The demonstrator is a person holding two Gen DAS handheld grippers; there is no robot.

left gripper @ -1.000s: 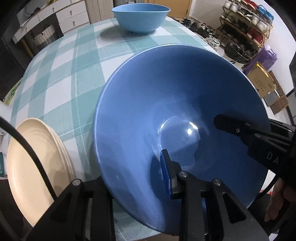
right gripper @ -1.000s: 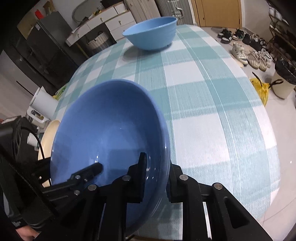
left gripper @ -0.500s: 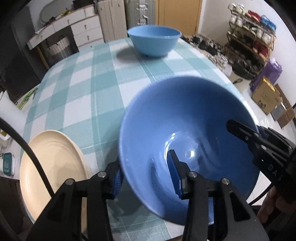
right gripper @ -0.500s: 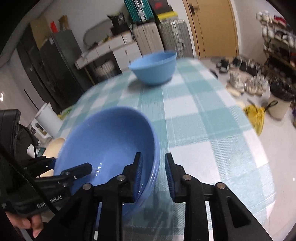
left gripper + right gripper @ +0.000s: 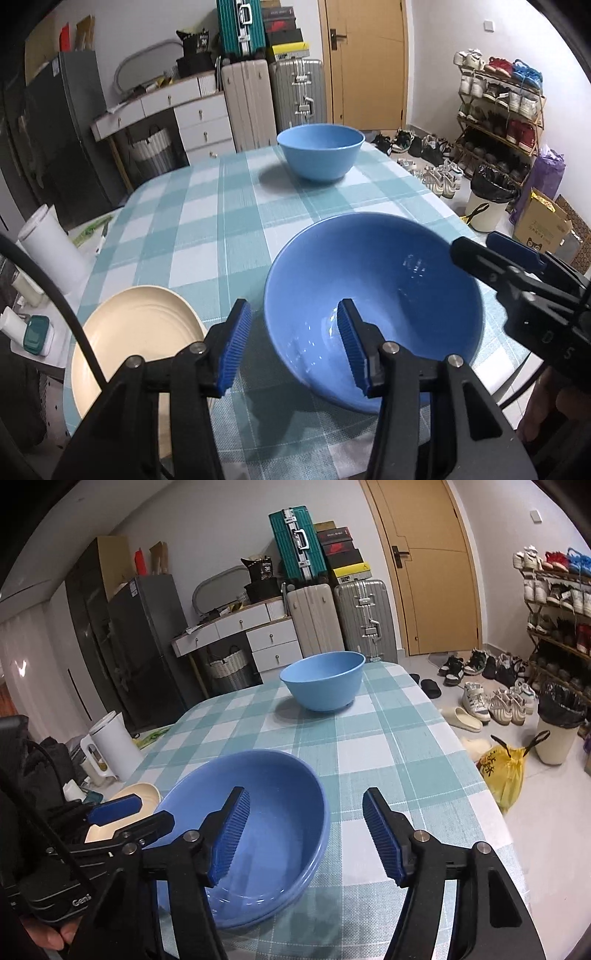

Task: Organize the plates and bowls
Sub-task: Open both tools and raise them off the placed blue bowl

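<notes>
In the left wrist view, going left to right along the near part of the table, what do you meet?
Cream plate → left gripper, open, one finger outside the rim and one inside → large blue bowl → right gripper at the bowl's right edge.

Both views are evenly lit and fairly bright in the middle, darkening to black at the rounded fisheye corners, where straight lines bow outward. Small white glints sit inside the near bowl [image 5: 373, 314], and the far bowl [image 5: 320, 150] casts a soft shadow to its left on the tablecloth [image 5: 207, 236]. Focus is sharp throughout, without motion blur.
</notes>
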